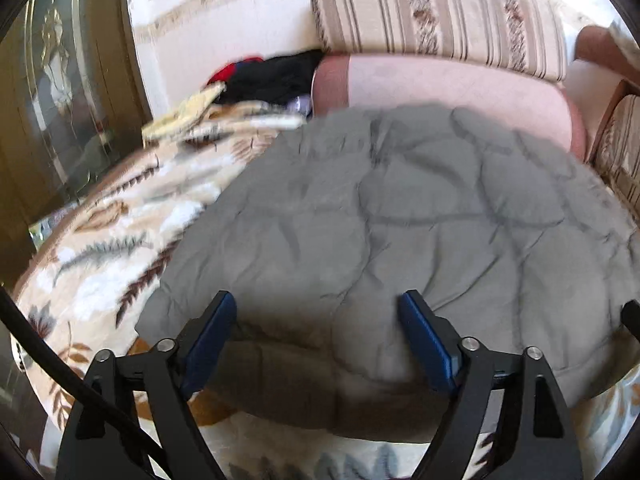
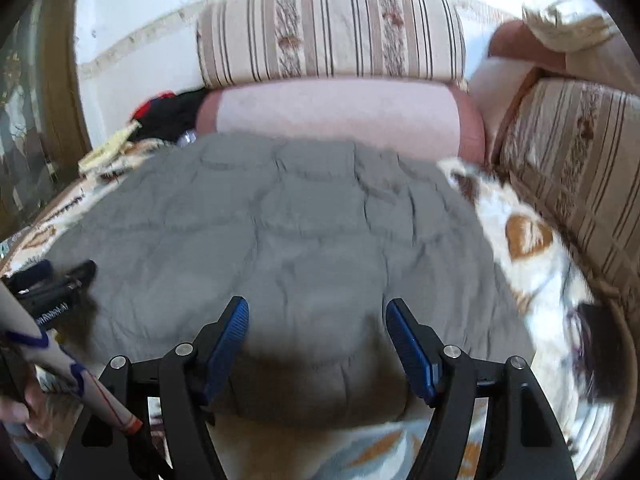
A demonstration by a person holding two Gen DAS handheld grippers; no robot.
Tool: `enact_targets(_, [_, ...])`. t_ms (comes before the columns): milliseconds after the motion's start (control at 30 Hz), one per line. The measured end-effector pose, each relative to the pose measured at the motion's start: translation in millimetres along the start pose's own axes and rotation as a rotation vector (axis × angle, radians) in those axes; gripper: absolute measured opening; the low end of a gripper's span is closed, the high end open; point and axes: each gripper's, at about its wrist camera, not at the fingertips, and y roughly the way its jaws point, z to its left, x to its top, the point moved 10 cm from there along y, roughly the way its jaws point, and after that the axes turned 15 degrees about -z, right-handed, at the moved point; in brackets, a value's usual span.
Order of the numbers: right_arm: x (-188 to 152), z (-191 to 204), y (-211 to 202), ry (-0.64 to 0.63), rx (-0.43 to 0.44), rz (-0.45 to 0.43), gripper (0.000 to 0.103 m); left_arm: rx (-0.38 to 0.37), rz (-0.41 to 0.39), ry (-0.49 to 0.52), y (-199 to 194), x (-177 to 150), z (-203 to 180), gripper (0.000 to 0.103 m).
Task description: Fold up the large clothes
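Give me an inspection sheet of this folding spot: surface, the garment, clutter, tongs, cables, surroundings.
Surface: floral blanket spread over the seat.
Job's things: grey quilted garment lying spread on the blanket, wrinkled, near edge rounded over.
Clutter: black and red clothes heaped at the far left corner, by a yellowish cloth.
Tongs: left tongs open above the garment's near edge, holding nothing; right tongs open, likewise empty.
Cables: black cable beside the left tongs.
Surroundings: striped cushion and pink bolster behind; wooden glazed door at left.
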Motion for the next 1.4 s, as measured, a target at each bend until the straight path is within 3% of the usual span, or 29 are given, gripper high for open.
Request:
enact_targets(100, [-23.7, -1.3, 19.7, 0.031, 0.009, 0.096, 0.077, -0.018, 0.029, -0.030, 8.6, -9.3, 0.8, 0.087])
enact_targets(233, [-22.9, 3.2, 17.6, -0.027, -0.002, 0.075, 0.079, 0.000, 0.005, -0.023, -1.8, -7.8, 1.9, 0.087])
enact_targets(400, [-13.8, 4.6, -37.1, 0.053, 0.049, 0.040, 0.079, -0.044, -0.008, -0.079, -51.2, -19.2, -1.4, 0.087])
enact_targets(500, [-15.9, 2.2, -69.4, 0.049, 0.034, 0.018, 0.081, -0.076, 0.001, -0.067, -82.5, -34.8, -13.0, 0.087])
enact_targets(700, [-57.0, 3.1, -119.8, 0.135, 0.013, 0.116, 0.083, -0.140, 0.073, -0.099, -144.8, -70.5, -25.5, 0.087])
enact_targets(800, [-71.2, 9.2, -147.5, 0.129, 0.016, 0.135, 0.083, -0.145, 0.019, -0.082, -182.4, -64.6, -19.7, 0.087])
enact_targets(900, [-45.7, 13.4, -180.7, 0.066, 0.017, 0.054, 0.083, -0.134, -0.067, -0.069, -219.7, -37.1, -8.0, 0.087])
enact_targets(1000, [0.2, 14.8, -218.9, 0.087, 0.038, -0.064, 0.087, -0.108, -0.195, -0.078, -264.6, 6.6, 9.7, 0.094])
enact_targets(1133, [58.1, 26.7, -271.5, 0.067, 0.070, -0.212, 0.097, -0.043, -0.338, -0.048, -316.5, 58.2, 30.1, 0.103])
enact_targets(1300, [84.2, 39.4, -310.0, 0.075, 0.088, -0.338, 0.103, -0.014, -0.355, -0.033, -340.0, 77.8, 39.9, 0.103])
enact_targets(1400, [72.9, 39.5, -301.5, 0.075, 0.052, -0.329, 0.103, -0.076, -0.314, -0.024, -331.5, 68.6, 29.1, 0.103])
